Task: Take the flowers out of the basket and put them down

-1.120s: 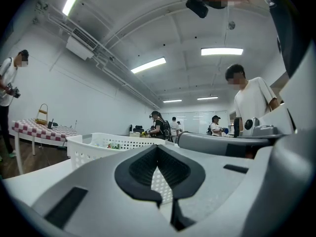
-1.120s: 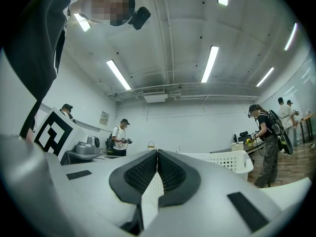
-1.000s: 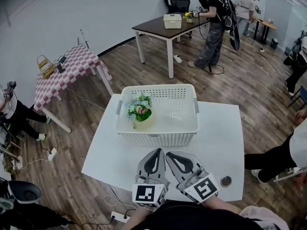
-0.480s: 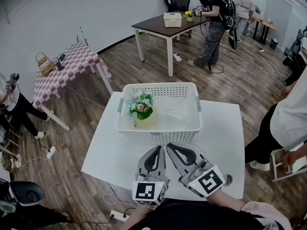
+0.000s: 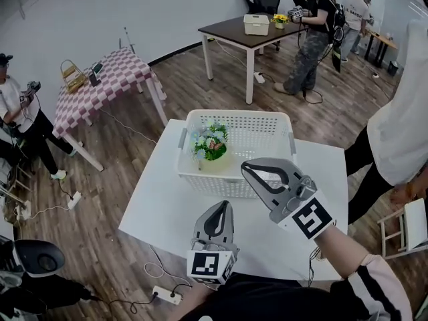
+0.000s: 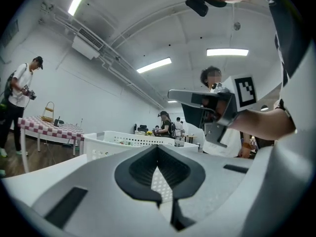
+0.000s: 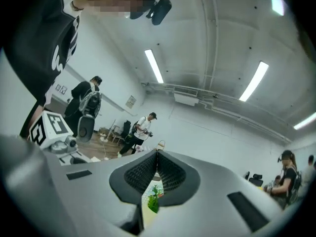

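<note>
A white slatted basket (image 5: 257,146) stands at the far side of the white table (image 5: 167,206). In its left corner sits a small bunch of flowers (image 5: 210,144) with white, pink and blue blooms and green leaves. My left gripper (image 5: 224,204) rests low over the table in front of the basket, shut with nothing in it. My right gripper (image 5: 245,165) is raised above the basket's near wall, right of the flowers, also shut and empty. In the right gripper view the flowers (image 7: 154,197) show through the slit below the shut jaws. The left gripper view shows the basket (image 6: 116,139) ahead.
A person in a white shirt (image 5: 401,105) stands close at the table's right edge. A checkered table (image 5: 100,85) with a wicker basket is at the left, a brown table (image 5: 241,31) behind. Other people stand around. A power strip (image 5: 164,293) lies on the floor.
My right gripper has lifted off the table and moved forward over the basket's near wall. The left gripper has stayed put. A person has stepped close on the right.
</note>
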Available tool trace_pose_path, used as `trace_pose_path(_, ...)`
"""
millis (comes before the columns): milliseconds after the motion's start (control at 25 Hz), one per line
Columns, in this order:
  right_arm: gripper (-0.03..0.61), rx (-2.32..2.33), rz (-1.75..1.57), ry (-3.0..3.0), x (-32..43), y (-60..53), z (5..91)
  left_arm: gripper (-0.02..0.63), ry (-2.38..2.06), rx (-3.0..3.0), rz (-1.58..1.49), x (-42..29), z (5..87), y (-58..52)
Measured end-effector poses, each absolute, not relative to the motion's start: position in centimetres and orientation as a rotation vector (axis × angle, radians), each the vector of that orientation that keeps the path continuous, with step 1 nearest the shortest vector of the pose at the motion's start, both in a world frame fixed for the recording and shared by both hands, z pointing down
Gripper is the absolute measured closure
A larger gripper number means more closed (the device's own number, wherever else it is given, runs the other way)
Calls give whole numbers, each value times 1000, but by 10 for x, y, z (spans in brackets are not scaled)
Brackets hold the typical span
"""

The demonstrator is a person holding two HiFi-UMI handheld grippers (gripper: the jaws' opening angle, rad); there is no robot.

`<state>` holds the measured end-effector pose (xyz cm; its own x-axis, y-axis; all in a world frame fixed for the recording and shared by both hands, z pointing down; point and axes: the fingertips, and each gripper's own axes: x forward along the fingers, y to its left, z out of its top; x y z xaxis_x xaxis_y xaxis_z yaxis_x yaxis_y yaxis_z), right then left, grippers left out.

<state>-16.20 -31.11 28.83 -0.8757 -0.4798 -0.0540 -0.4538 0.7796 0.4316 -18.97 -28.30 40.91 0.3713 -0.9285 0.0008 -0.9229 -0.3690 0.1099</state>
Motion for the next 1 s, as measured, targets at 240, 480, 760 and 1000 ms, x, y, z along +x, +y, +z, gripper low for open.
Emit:
trace_pose_path(240, 558, 492, -865, -2677, -185, -347, 296, 614, -1769, 2463, -87, -212, 413, -278)
trace_pose_path(480, 560, 285, -916, -2550, -212, -374, 315, 614, -1830, 2390, -77, -234, 421, -272)
trace_pose_path(760, 558, 94, -959, -2415, -226, -401, 360, 614, -1904, 2303, -34, -261, 437, -261)
trace_pose_path(1000, 558, -15, -920, -2319, -235, -423, 401, 614, -1954, 2242, -14, -281, 443, -258)
